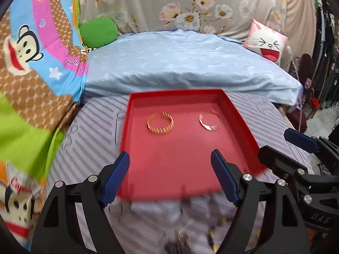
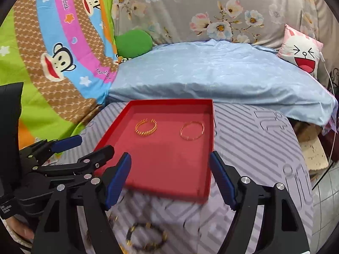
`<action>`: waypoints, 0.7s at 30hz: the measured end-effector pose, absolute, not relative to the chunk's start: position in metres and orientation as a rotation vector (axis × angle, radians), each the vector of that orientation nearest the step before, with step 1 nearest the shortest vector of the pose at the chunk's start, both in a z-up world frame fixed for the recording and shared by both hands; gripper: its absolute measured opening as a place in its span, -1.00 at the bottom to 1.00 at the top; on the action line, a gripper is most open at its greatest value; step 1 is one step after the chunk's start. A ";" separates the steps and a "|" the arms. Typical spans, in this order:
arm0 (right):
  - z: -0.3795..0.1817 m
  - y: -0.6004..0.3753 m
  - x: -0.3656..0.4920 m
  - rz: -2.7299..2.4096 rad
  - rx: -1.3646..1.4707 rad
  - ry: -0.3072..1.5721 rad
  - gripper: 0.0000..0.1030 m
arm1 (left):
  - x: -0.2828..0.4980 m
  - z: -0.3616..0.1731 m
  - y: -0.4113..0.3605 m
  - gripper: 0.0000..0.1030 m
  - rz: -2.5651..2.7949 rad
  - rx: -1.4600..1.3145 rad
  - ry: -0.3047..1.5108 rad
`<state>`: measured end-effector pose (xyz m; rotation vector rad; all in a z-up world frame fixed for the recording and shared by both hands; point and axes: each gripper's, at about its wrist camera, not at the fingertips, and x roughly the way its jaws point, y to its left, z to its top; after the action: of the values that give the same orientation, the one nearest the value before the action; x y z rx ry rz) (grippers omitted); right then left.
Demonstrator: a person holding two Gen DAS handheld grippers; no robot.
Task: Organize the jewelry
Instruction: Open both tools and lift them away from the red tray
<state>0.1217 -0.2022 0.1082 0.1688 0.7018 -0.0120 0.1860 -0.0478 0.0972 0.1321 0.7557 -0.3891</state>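
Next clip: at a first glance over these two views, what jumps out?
The bright red tray on the striped grey cloth dominates, with two gold bangles side by side toward its far end: a ridged one on the left, a thin smooth one on the right. Both grippers, left and right, hang open and empty at its near edge, and a dark beaded bracelet lies blurred on the cloth before the tray.

Red tray [image 2: 203, 148], two gold bangles [image 2: 146, 127]

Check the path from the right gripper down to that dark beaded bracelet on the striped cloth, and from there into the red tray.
Nothing visible blocks either leg. The right gripper is open and empty above the dark beaded bracelet, which lies on the striped cloth just short of the red tray. The tray's near half is bare; two gold bangles sit toward its back.
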 end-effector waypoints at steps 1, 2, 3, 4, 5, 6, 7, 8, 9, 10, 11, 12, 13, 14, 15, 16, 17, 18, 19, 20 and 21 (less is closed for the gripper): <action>0.107 -0.199 0.106 -0.008 0.174 0.699 0.44 | 0.175 0.097 -0.046 0.46 -0.392 0.133 0.753; 0.106 -0.196 0.087 -0.007 0.180 0.701 0.44 | 0.160 0.095 -0.044 0.47 -0.397 0.135 0.757; 0.103 -0.193 0.073 -0.006 0.188 0.706 0.45 | 0.143 0.093 -0.041 0.47 -0.404 0.131 0.762; 0.100 -0.193 0.061 -0.003 0.195 0.712 0.45 | 0.134 0.090 -0.038 0.48 -0.408 0.124 0.768; 0.096 -0.190 0.047 -0.006 0.197 0.720 0.45 | 0.119 0.085 -0.035 0.48 -0.415 0.115 0.782; 0.092 -0.189 0.037 -0.012 0.199 0.727 0.45 | 0.107 0.081 -0.034 0.48 -0.415 0.112 0.790; 0.087 -0.186 0.024 -0.014 0.204 0.738 0.45 | 0.096 0.076 -0.032 0.49 -0.413 0.109 0.796; 0.081 -0.184 0.012 -0.015 0.208 0.750 0.45 | 0.083 0.070 -0.031 0.49 -0.410 0.113 0.802; 0.077 -0.183 0.004 -0.017 0.215 0.761 0.45 | 0.071 0.064 -0.030 0.48 -0.403 0.123 0.807; 0.071 -0.182 -0.004 -0.016 0.228 0.778 0.45 | 0.064 0.060 -0.028 0.49 -0.398 0.128 0.809; 0.067 -0.180 -0.010 -0.015 0.235 0.788 0.45 | 0.054 0.054 -0.027 0.49 -0.386 0.137 0.808; 0.062 -0.178 -0.017 -0.018 0.239 0.800 0.45 | 0.043 0.049 -0.025 0.49 -0.375 0.149 0.800; 0.058 -0.176 -0.023 -0.019 0.238 0.804 0.45 | 0.039 0.046 -0.023 0.50 -0.372 0.151 0.801; 0.055 -0.174 -0.029 -0.021 0.239 0.810 0.45 | 0.032 0.040 -0.020 0.51 -0.371 0.143 0.815; 0.051 -0.172 -0.033 -0.022 0.240 0.818 0.45 | 0.028 0.036 -0.017 0.51 -0.375 0.129 0.833; 0.047 -0.171 -0.037 -0.020 0.242 0.827 0.45 | 0.024 0.032 -0.014 0.51 -0.373 0.115 0.849; 0.042 -0.169 -0.041 -0.021 0.243 0.837 0.45 | 0.022 0.029 -0.012 0.51 -0.365 0.113 0.853; 0.039 -0.169 -0.045 -0.024 0.242 0.842 0.45 | 0.018 0.026 -0.009 0.51 -0.352 0.117 0.857; 0.035 -0.167 -0.048 -0.028 0.235 0.849 0.45 | 0.015 0.023 -0.006 0.51 -0.341 0.117 0.859; 0.033 -0.165 -0.051 -0.035 0.224 0.852 0.45 | 0.015 0.021 -0.003 0.51 -0.337 0.113 0.865; 0.031 -0.165 -0.053 -0.041 0.214 0.853 0.45 | 0.014 0.018 0.000 0.51 -0.334 0.104 0.880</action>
<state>-0.0530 -0.1650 0.0308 0.2136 0.8530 -0.0411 0.0143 0.0002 0.0179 0.1039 0.8800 -0.3338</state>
